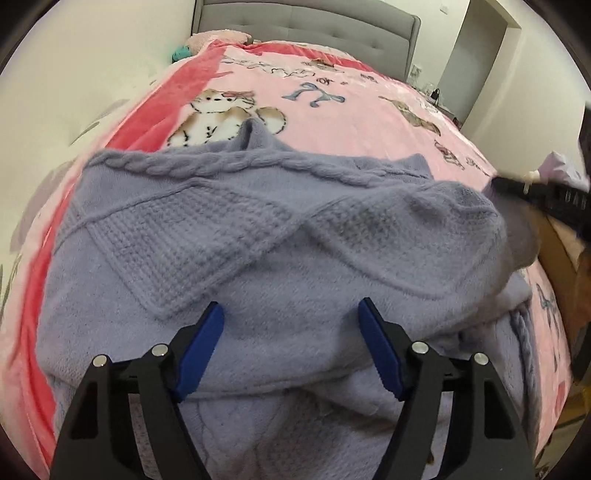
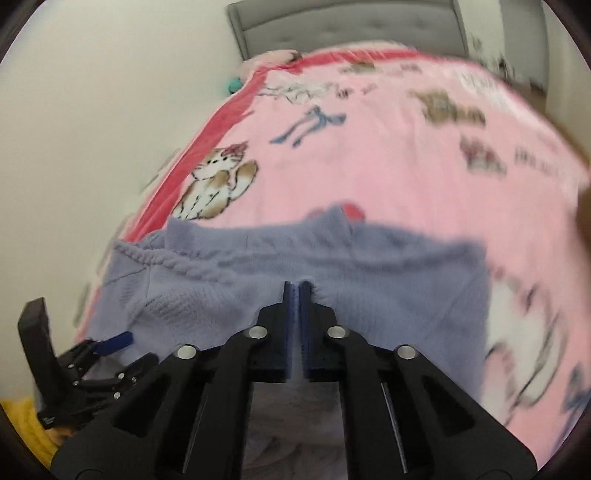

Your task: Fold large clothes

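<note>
A lavender cable-knit sweater [image 1: 280,236] lies partly folded on the pink cartoon blanket [image 1: 332,122] of a bed. My left gripper [image 1: 290,314] is open just above the sweater's near part and holds nothing. My right gripper [image 2: 297,291] is shut on a fold of the sweater [image 2: 388,280] and holds that part up over the blanket [image 2: 369,166]. The right gripper also shows at the right edge of the left wrist view [image 1: 546,195], with sweater cloth hanging from it. The left gripper shows at the lower left of the right wrist view [image 2: 110,343].
A grey padded headboard [image 1: 314,22] stands at the far end of the bed. A pink plush and a teal item [image 1: 181,53] lie by the far left corner. White walls run along the left. A doorway [image 1: 480,48] is at the far right. Something yellow [image 2: 26,424] lies at the lower left.
</note>
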`<state>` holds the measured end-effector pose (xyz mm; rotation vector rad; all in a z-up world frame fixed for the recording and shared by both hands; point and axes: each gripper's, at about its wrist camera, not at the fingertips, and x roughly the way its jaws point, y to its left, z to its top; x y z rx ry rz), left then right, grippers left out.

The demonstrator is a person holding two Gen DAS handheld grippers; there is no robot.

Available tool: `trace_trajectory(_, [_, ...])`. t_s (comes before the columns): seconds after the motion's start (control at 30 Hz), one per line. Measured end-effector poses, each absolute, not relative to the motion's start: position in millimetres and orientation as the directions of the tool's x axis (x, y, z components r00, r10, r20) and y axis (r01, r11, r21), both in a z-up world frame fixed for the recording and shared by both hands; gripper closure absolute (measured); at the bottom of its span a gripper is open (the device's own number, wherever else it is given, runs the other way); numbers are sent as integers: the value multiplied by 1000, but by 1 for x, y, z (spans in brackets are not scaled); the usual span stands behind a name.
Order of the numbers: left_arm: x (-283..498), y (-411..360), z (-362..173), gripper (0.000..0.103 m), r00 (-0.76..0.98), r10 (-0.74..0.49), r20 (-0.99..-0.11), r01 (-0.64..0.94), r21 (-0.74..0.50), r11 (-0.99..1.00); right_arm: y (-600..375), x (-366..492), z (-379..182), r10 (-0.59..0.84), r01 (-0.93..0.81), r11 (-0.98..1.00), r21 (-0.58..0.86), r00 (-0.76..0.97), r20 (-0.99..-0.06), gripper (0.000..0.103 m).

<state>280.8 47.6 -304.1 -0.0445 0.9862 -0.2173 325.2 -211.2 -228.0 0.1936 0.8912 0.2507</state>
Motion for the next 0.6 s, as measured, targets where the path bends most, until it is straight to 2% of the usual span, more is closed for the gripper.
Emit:
trace_trajectory(0.07, [285, 45, -306, 29, 526, -191, -829, 156, -126, 980, -218, 330, -222, 283, -132, 958, 256, 607, -743, 100])
trace_trajectory(0.17, [287, 48, -307, 29, 509, -207, -835, 146, -153, 977, -225, 337, -233, 219, -103, 975, 196, 567, -794, 99])
trace_trajectory(0.23, [289, 50, -307, 29, 501, -214, -838, 151, -159, 976, -229, 332, -247, 233, -100, 972, 213, 528, -817, 95])
trace_trajectory(0.37, [289, 48, -308, 29, 499, -212, -840, 171, -144, 975, -230, 320, -283, 201, -71, 979, 190, 455, -868, 73])
trace_trajectory(0.43, [289, 48, -309, 29, 494, -213, -843, 175, -144, 974, -229, 317, -299, 204, -68, 979, 193, 418, -885, 79])
trace_trajectory(0.47, [289, 48, -309, 29, 491, -215, -844, 177, -145, 974, -228, 315, -303, 209, -77, 978, 195, 411, -887, 91])
trace_trajectory(0.6, [291, 48, -309, 29, 482, -218, -849, 186, -145, 972, -214, 314, -304, 88, -128, 991, 35, 435, -896, 100])
